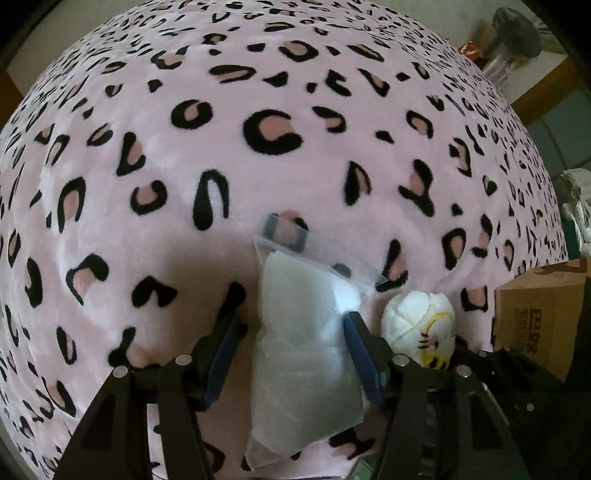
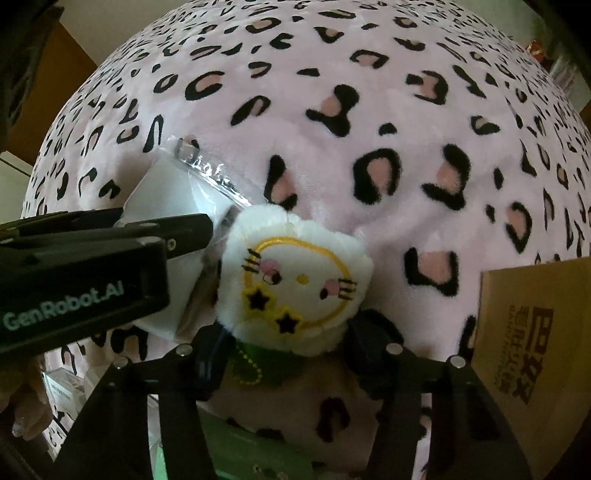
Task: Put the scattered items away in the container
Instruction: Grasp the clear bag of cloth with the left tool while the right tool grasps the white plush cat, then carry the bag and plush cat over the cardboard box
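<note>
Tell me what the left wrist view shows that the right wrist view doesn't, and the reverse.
Only the left view: the left gripper straddling the clear bag, and a fan far off.
Only the right view: the plush's embroidered face and star glasses, the right gripper around the plush, and white lettering on the left gripper's body.
Both: bag, plush, cardboard box and leopard blanket.
</note>
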Demonstrator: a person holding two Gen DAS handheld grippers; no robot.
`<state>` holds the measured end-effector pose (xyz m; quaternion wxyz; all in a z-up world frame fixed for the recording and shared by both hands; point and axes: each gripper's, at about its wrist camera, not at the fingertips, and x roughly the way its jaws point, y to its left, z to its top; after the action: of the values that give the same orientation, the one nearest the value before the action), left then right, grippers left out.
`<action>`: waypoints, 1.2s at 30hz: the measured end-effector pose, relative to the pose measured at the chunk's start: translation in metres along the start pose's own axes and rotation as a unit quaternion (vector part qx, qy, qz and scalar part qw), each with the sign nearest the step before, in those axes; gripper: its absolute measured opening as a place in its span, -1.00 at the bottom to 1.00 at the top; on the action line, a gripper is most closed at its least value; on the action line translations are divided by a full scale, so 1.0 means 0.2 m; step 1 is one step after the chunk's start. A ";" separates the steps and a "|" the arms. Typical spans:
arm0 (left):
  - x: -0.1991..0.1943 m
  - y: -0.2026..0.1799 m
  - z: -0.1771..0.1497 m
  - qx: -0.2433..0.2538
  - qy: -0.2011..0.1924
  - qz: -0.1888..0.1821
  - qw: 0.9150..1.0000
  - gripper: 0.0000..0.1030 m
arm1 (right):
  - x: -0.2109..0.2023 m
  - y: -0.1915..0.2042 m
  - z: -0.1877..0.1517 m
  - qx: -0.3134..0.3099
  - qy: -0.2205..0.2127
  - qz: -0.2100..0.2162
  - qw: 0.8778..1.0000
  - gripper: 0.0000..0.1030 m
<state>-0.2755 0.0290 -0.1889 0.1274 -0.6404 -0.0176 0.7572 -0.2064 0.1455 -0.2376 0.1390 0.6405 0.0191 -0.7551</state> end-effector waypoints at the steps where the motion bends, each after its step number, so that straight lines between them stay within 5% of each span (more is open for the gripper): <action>1: 0.00 0.01 -0.01 -0.002 0.000 0.000 1.000 0.08 | 0.00 0.00 0.00 0.000 0.000 0.000 1.000 0.06; 3: -0.01 0.03 -0.03 -0.007 0.002 -0.009 1.000 -0.19 | -0.01 -0.01 -0.01 -0.002 0.002 -0.001 1.000 0.04; 11: -0.11 0.15 -0.17 -0.044 0.004 -0.006 0.999 -0.41 | -0.07 -0.02 -0.03 0.003 0.002 0.003 1.000 0.02; 21: -0.44 0.09 -0.40 -0.065 -0.017 0.029 0.997 -0.43 | -0.36 0.10 -0.08 -0.009 -0.013 0.017 1.000 0.02; 36: -0.90 0.01 -0.68 -0.068 -0.058 0.050 0.995 -0.43 | -0.83 0.29 -0.37 -0.046 -0.038 0.036 0.998 0.02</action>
<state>-0.1170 -0.0299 -0.0391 0.0443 -0.6023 -0.0439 0.7958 -0.0974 0.1366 -0.0805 0.1962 0.6043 0.0256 -0.7718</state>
